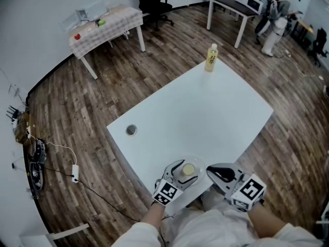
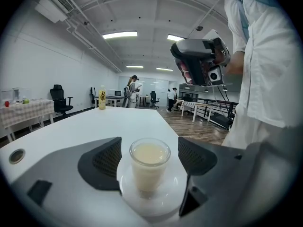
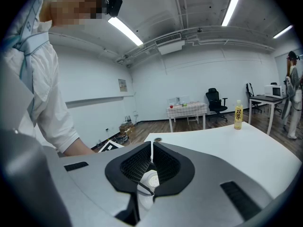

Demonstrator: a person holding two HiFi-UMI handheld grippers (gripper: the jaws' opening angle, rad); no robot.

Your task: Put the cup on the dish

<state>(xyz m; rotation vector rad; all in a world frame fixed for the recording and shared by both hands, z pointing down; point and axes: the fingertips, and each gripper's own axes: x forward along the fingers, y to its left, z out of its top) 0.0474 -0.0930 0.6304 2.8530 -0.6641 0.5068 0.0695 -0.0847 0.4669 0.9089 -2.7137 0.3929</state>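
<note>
A small clear cup (image 2: 149,164) of pale creamy liquid stands upright on a white dish (image 2: 152,200) at the near edge of the white table (image 1: 205,117). My left gripper (image 2: 147,156) is open, one jaw on each side of the cup with a gap to either pad. From above, the cup (image 1: 188,169) and dish (image 1: 193,185) sit just ahead of my left gripper (image 1: 182,172). My right gripper (image 1: 213,171) hovers to the right of the dish. It is shut with nothing held (image 3: 151,161), and the cup (image 3: 150,178) shows below its joined jaws.
A yellow drink bottle (image 1: 211,57) stands at the table's far corner. A round grey cable port (image 1: 131,130) sits near the left edge. Beyond are a table with a checked cloth (image 1: 105,24), office chairs and a standing person (image 1: 275,14).
</note>
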